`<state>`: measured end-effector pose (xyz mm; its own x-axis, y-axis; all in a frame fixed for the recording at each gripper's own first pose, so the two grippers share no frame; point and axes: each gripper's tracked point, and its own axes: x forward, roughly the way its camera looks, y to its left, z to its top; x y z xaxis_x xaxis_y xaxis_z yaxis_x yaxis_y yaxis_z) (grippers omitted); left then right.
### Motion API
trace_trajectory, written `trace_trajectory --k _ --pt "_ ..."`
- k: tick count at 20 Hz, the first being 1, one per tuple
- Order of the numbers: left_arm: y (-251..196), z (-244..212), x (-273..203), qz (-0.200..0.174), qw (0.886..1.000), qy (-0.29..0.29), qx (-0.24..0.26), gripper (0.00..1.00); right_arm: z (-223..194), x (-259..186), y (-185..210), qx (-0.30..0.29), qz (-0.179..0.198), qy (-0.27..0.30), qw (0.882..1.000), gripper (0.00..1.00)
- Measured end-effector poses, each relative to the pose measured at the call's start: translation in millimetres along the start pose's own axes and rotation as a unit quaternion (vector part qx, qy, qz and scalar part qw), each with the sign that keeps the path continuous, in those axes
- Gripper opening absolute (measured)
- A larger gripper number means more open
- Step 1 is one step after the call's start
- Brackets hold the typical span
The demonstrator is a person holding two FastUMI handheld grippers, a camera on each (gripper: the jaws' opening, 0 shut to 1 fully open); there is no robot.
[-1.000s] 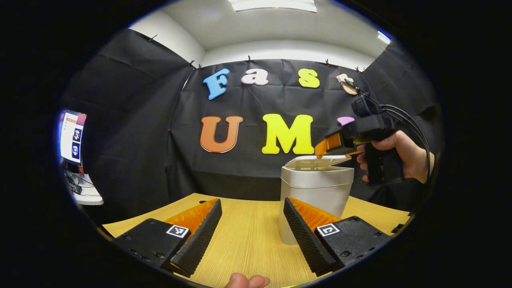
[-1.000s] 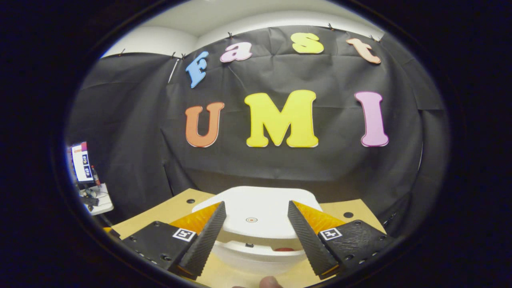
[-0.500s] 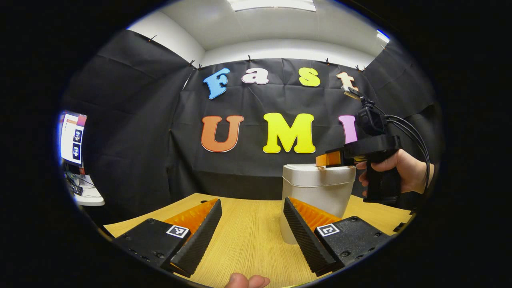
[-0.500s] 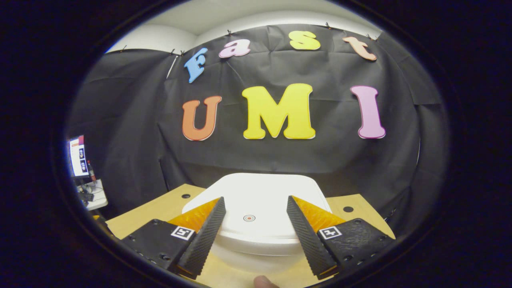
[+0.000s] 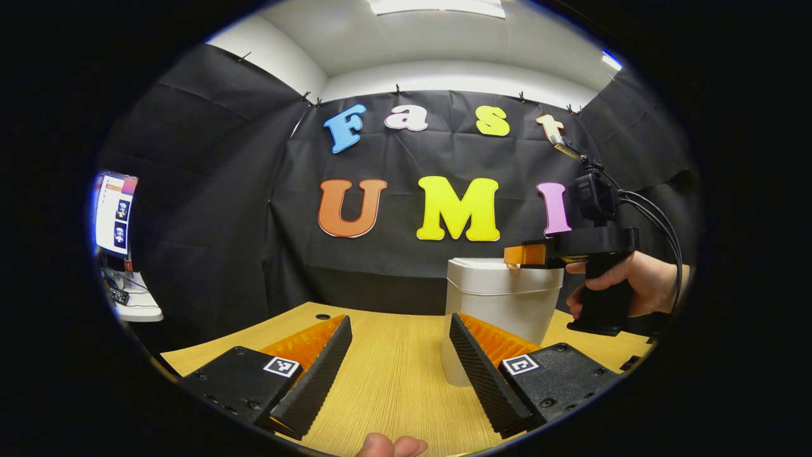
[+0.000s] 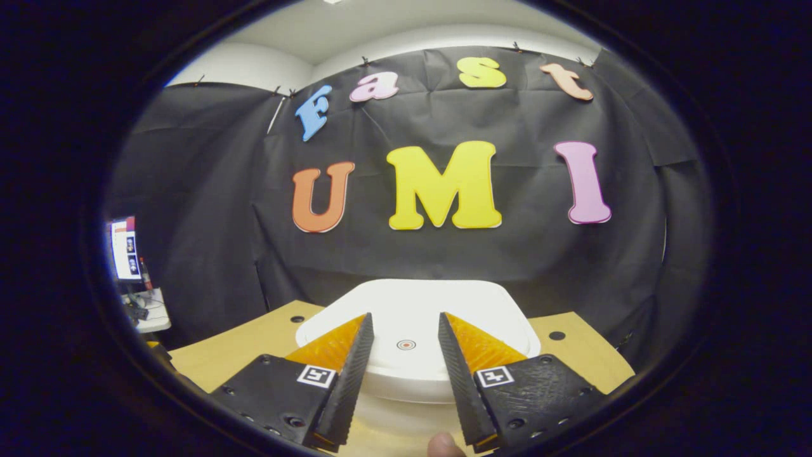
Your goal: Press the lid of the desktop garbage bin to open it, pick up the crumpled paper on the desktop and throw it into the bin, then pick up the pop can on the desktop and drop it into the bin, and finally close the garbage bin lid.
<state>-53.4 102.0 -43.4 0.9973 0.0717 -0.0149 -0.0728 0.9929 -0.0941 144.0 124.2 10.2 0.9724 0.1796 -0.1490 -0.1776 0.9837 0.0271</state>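
A white desktop bin point(image 5: 501, 298) stands on the wooden table point(image 5: 393, 381) with its lid point(image 6: 412, 304) down flat. In the left gripper view, my right gripper point(image 5: 512, 256) lies level over the lid's top, held by a hand point(image 5: 637, 282). In the right gripper view, the right gripper point(image 6: 405, 316) is narrowly open, and its fingers straddle a small ringed dot point(image 6: 406, 344) on the lid. Whether they touch the lid I cannot tell. My left gripper point(image 5: 399, 319) is open and low over the table, with the bin just behind its right finger point(image 5: 482, 362).
The black cloth wall runs close behind the bin. A monitor point(image 5: 114, 212) and a white side table point(image 5: 136, 308) stand beyond the table's left edge. Small holes point(image 6: 557, 335) dot the tabletop near the bin. Bare wood stretches to the bin's left.
The bin lid has gone from ajar to flat down. My right gripper came down level over it and its fingers drew closer together. The left gripper has stayed put.
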Motion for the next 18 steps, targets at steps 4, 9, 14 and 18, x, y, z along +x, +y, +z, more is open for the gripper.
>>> trace_trajectory --k 4,9,14,18 --pt "-11 4 -3 -0.002 1.0 -0.008 0.0 0.99 1 -8 -5 -0.017 -0.008 -0.038 0.999 0.98" --pt "-22 8 1 0.002 1.0 -0.017 0.022 0.99 13 -61 -27 -0.007 -0.029 -0.099 0.995 0.97" --pt "-32 -2 0 -0.015 1.0 -0.011 0.023 0.99 -32 -136 -57 -0.03 -0.072 -0.107 0.991 0.97" --pt "-38 3 0 -0.024 0.999 -0.02 0.025 0.99 -49 -169 -53 -0.05 -0.075 -0.102 0.991 0.97"
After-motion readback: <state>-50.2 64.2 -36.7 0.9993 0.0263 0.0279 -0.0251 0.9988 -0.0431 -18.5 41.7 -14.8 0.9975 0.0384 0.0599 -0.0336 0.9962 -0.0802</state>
